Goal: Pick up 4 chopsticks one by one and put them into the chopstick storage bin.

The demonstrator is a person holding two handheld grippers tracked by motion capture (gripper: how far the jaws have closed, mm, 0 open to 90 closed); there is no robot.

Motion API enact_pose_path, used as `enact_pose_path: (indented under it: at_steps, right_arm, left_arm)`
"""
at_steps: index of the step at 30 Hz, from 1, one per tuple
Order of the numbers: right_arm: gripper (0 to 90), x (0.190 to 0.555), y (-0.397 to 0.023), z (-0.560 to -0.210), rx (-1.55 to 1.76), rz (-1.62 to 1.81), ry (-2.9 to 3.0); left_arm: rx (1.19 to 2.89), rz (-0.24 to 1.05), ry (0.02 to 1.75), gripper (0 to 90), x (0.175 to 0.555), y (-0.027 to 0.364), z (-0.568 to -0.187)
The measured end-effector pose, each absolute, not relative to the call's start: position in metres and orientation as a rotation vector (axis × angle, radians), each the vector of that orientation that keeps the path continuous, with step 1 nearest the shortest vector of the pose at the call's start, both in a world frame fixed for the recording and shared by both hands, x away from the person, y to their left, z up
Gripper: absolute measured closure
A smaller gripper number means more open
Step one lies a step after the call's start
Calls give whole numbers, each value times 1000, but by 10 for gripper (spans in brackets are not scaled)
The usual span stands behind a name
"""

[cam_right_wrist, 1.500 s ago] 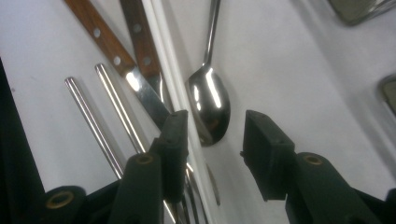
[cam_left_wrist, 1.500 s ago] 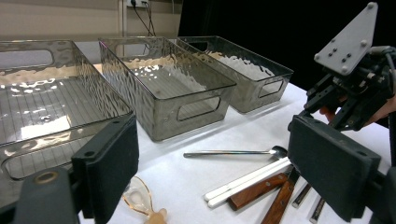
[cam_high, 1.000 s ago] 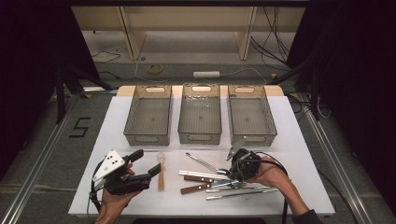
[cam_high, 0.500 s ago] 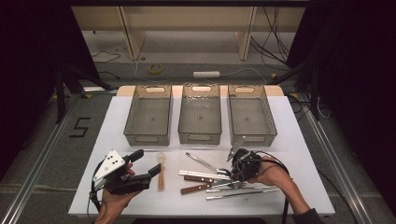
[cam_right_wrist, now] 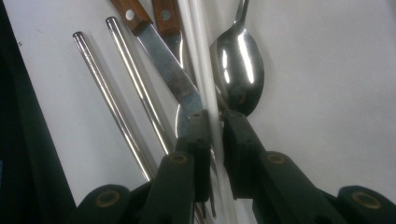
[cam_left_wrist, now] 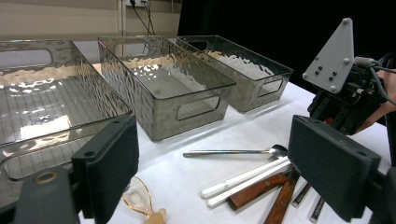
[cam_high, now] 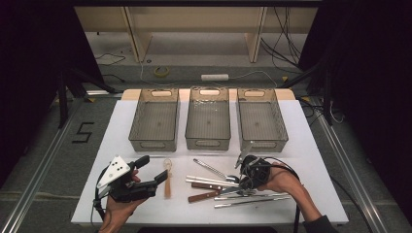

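Left hand-held gripper [cam_high: 148, 171]: black body, grey three-cornered plate with dark screw dots at its 10 o'clock, black cable. Right hand-held gripper [cam_right_wrist: 214, 128]: black jaws, brass-ringed pivots, looped black cable, dark sleeve at 5 o'clock.

A: What lies past the open jaws?
B: Three bins [cam_left_wrist: 168, 88] at eleven o'clock, a spoon [cam_left_wrist: 233, 152] dead ahead.
A: And at two o'clock?
B: The right gripper [cam_left_wrist: 348, 100], above the knives [cam_left_wrist: 261, 190].
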State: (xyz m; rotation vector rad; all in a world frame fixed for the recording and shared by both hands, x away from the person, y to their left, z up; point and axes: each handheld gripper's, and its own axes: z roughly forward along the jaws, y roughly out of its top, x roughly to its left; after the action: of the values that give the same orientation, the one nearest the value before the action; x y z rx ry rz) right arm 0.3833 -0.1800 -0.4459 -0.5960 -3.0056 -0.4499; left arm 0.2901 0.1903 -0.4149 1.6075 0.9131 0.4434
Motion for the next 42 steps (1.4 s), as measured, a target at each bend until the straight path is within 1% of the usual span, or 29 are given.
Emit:
enact_pose_path:
  at_steps: [8,18,21,28,33,36,38,41,42]
  right_arm:
    - [860,381,-180,-440,-550,-461,-3037]
    - [864,377,-178,-431,-474,-497,-3067]
    - [865,375,-178,-429,-471,-506,-3066]
    - [866,372,-178,-418,-490,-556,-3065]
    - [866,369,-179,-409,-484,-592,-3070]
    - [866,367,-179,-404,-450,-627,-3072]
    - [866,366,-179,-403,-458,-626,-3074]
    - [866,364,-177,-400,-436,-636,-3078]
    - [865,362,-176,-399,-431,-638,-3077]
  left_arm:
    - [1608,443,913,161,290,190,-415]
    - [1630,423,899,162,293,186,-415]
    - [1677,374,877,163,297,178,-416]
    - [1880,281,789,164,320,140,-424]
    - [1976,249,738,168,338,120,-429]
    - [2035,261,695,179,345,109,-433]
    - [2064,238,668,185,349,104,-435]
    - [2122,250,631,209,353,95,-437]
    - [2144,250,614,234,354,91,-437]
